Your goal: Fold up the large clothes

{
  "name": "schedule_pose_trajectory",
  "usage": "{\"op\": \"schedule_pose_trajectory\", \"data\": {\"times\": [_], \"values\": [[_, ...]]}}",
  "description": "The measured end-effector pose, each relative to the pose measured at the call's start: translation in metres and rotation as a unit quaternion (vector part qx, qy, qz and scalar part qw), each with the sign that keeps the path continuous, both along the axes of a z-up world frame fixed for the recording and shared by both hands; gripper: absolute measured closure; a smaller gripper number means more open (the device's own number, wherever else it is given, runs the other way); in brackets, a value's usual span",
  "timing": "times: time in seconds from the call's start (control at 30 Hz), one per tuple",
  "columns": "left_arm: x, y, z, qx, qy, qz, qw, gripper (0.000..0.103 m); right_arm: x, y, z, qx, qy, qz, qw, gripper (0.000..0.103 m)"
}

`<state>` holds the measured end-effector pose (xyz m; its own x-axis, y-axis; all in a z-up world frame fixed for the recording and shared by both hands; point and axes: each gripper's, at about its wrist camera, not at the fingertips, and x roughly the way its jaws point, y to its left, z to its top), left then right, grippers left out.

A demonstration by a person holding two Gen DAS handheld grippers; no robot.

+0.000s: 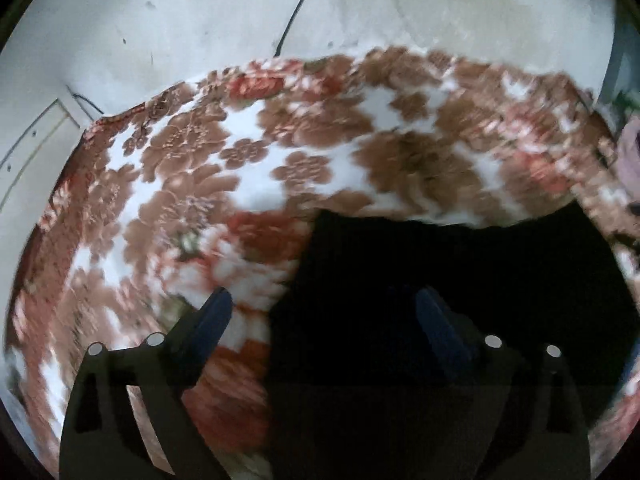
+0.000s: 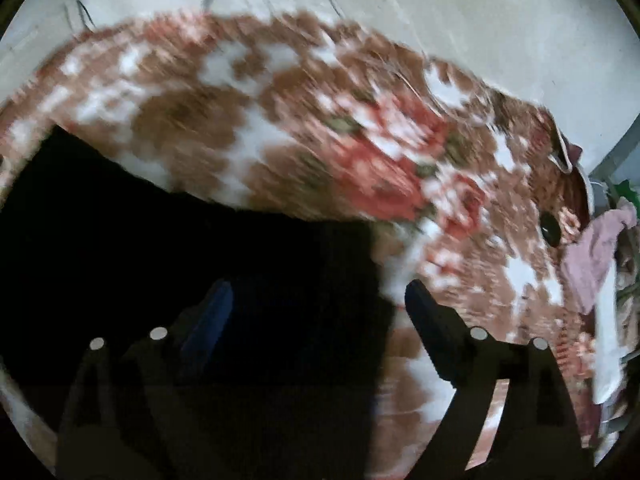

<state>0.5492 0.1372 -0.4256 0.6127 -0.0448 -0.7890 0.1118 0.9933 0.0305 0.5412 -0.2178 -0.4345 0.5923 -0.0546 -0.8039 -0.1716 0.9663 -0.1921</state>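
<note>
- Left tool (image 1: 322, 300): its two dark fingers with blue pads stand wide apart, released, with nothing between them. The left finger (image 1: 214, 320) sits over flowered cloth; the right one is almost lost against black fabric.
- Right tool (image 2: 318, 294): also spread wide and released, holding nothing. Its left finger (image 2: 212, 312) is over the black fabric and its right finger over the flowered cloth.
- Black garment (image 1: 460, 280): a large, very dark piece of clothing lying flat right in front of both tools. In the left view it fills the lower right; in the right view (image 2: 180, 260) it fills the lower left. Folds and details cannot be made out.
- Flowered blanket (image 1: 240, 152): a cloth printed with brown and red blossoms on white lies under the black garment and spreads out past it on all visible sides. Both views are blurred.
- Just past the black garment's right side in the right view, a small dark round object (image 2: 550, 228) rests on the blanket; what it is cannot be told.
- Further right of it, a heap of pinkish cloth (image 2: 596, 256) lies at the blanket's edge.
- Beyond the blanket, a pale wall (image 1: 180, 20) with a thin black cable (image 1: 298, 4) running down it.
</note>
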Motion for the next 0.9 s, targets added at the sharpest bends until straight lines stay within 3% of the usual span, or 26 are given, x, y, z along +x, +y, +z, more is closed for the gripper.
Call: {"op": "schedule_pose_trajectory", "data": {"times": [0.1, 0.27, 0.33, 0.4, 0.63, 0.9], "values": [[-0.037, -0.039, -0.011, -0.045, -0.007, 0.024, 0.9987, 0.006, -0.015, 0.043, -0.007, 0.014, -0.015, -0.004, 1.000, 0.010], [-0.060, -0.101, -0.047, -0.004, -0.009, 0.030, 0.9995, 0.006, -0.016, 0.075, -0.041, 0.021, 0.034, -0.032, 0.999, 0.011], [-0.066, -0.113, -0.050, -0.011, -0.021, 0.024, 0.9994, 0.006, -0.022, 0.078, -0.047, 0.020, 0.031, -0.038, 0.999, 0.011], [-0.067, -0.120, -0.059, 0.013, -0.021, 0.005, 0.9997, 0.006, -0.026, 0.078, -0.051, 0.021, 0.027, -0.042, 0.999, 0.011], [-0.069, -0.099, -0.079, 0.068, -0.011, -0.013, 0.9976, 0.005, -0.034, 0.061, -0.066, 0.002, 0.022, -0.042, 0.999, 0.007], [-0.064, -0.017, -0.094, 0.097, 0.010, 0.042, 0.9943, 0.004, -0.054, 0.000, -0.078, -0.073, -0.011, -0.031, 0.997, 0.005]]}}
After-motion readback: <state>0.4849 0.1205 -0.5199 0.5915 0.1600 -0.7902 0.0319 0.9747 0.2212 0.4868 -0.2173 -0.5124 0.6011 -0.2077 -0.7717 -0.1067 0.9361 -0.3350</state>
